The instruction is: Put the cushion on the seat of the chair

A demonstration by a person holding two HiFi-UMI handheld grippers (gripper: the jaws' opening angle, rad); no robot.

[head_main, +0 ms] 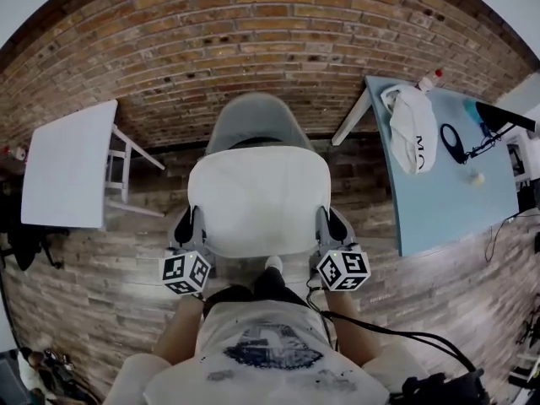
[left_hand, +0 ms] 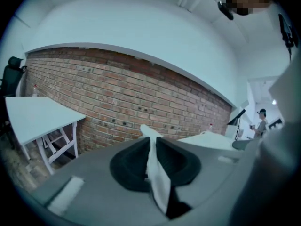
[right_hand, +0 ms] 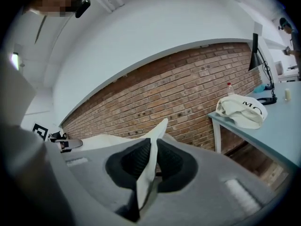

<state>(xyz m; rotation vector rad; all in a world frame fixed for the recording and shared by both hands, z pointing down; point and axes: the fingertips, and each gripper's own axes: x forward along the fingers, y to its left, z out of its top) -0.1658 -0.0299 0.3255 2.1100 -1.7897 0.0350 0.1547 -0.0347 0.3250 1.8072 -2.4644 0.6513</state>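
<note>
Item: white cushion. Likely soft, light and floppy (its hem folds thin where pinched).
Location: held above the grey chair, backrest at 12 o'clock.
Holds: left gripper clamps its 8 o'clock edge, right gripper its 4 o'clock edge. Side hems suit gripping.

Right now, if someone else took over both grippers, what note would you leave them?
Left gripper: shut on the cushion's left edge.
Right gripper: shut on its right edge.
Cushion: held spread between the two, right at the chair. Only the chair's back shows past it, and the seat is hidden beneath.
Done: cushion gripped and lined up with the chair.
Left: probably lower it onto the seat, open both grippers, pull back. Whether it touches the seat yet can't be told.
</note>
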